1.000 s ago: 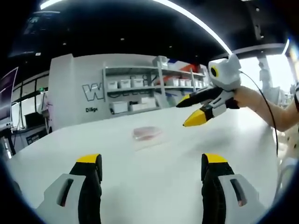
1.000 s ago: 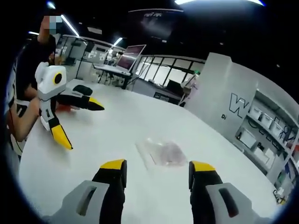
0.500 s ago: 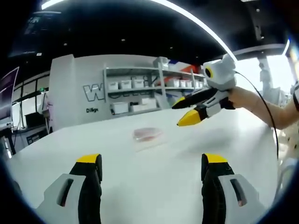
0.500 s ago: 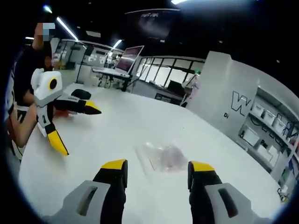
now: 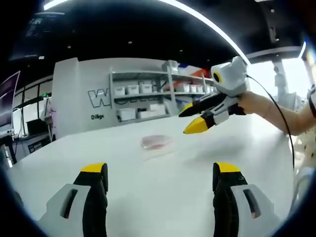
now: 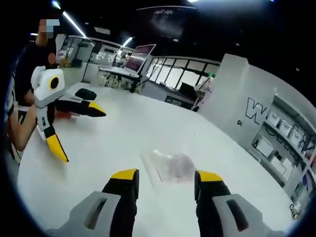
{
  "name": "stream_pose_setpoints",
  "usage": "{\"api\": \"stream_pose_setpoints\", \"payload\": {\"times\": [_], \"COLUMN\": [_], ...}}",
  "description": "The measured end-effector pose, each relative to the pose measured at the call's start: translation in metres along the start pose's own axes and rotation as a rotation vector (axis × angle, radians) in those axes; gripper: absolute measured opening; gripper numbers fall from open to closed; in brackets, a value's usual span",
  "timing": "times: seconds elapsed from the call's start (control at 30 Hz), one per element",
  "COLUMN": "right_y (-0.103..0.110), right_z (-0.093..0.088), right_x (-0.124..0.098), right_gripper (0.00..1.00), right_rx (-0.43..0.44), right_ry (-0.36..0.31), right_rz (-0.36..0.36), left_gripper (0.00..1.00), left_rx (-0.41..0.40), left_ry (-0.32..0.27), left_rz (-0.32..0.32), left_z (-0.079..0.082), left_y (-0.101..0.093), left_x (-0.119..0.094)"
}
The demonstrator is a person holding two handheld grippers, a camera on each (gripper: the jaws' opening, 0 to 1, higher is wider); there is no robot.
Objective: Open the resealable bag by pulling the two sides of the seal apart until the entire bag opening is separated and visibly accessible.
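Resealable bag (image 5: 156,143) lies flat mid white table (image 5: 163,197), something pinkish inside, seal looks untouched though too blurry to be sure. Left gripper (image 5: 160,175) low over table edge, level, jaws spread wide, holding nothing, well short of bag. Right gripper (image 6: 163,178) angled down toward bag (image 6: 170,166), jaws parted and empty, bag just beyond tips. Person's forearm (image 5: 276,111) extends in from right.
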State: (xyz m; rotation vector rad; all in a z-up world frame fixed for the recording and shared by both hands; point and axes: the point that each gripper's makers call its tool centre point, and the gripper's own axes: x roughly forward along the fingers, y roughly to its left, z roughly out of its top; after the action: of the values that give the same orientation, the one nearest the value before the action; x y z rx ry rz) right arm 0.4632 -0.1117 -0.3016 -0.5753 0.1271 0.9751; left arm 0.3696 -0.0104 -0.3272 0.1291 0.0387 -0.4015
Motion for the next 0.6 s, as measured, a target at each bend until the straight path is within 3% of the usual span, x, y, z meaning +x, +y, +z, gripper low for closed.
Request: {"api": "stream_pose_setpoints", "payload": {"times": [0.6], "right_y": [0.0010], "right_z": [-0.0002], "right_x": [0.0051], "right_gripper": [0.38], "right_rx": [-0.009], "right_ry": [0.025], "right_rz": [0.012], "left_gripper": [0.87], "left_rx": [0.003], "left_ry": [-0.003], "left_rz": [-0.002], "left_z": [0.0000], "left_y": [-0.0004], "left_x": [-0.0007]}}
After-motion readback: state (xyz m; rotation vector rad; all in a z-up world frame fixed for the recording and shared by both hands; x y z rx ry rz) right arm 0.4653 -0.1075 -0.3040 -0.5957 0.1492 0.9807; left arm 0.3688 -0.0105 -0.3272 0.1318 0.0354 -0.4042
